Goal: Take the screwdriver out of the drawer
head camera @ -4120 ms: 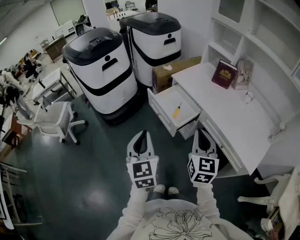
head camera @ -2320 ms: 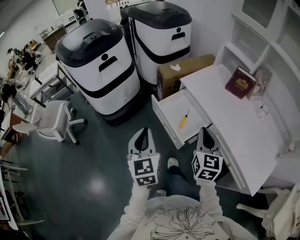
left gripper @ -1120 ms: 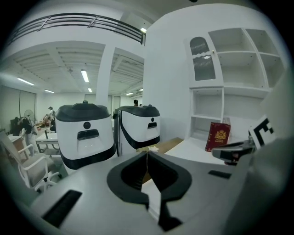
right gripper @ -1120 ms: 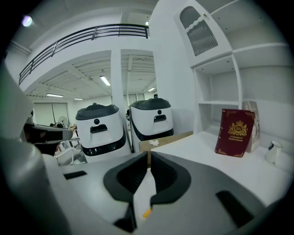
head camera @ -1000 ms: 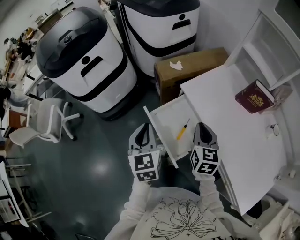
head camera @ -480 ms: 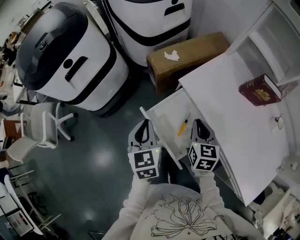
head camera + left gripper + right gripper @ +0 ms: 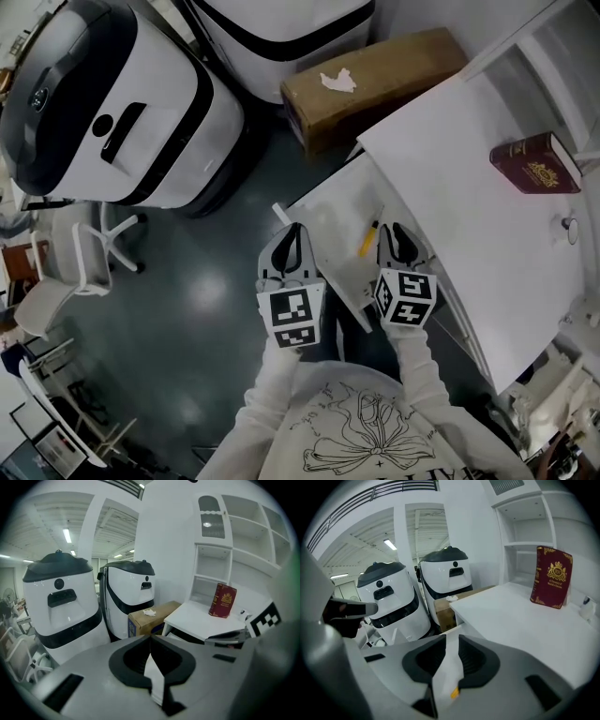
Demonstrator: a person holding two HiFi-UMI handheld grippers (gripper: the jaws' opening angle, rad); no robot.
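Note:
The white drawer (image 7: 323, 214) stands pulled out from under the desk (image 7: 450, 197). In it lies a screwdriver (image 7: 368, 240) with a yellow handle. My right gripper (image 7: 394, 229) hovers over the drawer, just right of the screwdriver. Its jaws are opening. In the right gripper view a bit of yellow handle (image 7: 453, 693) shows low in the gap, and the right gripper (image 7: 451, 638) presses on nothing. My left gripper (image 7: 293, 230) hangs at the drawer's front edge, shut and empty. In its own view the left gripper (image 7: 150, 637) has both tips meeting.
A dark red book (image 7: 534, 164) lies on the desk at the right. A cardboard box (image 7: 375, 80) stands on the floor behind the drawer. Two large white-and-black machines (image 7: 103, 103) stand at the upper left, and a white swivel chair (image 7: 80, 272) at the left.
Both grippers have sunk toward the open drawer, and the view has closed in on it. The right gripper now sits right beside the screwdriver.

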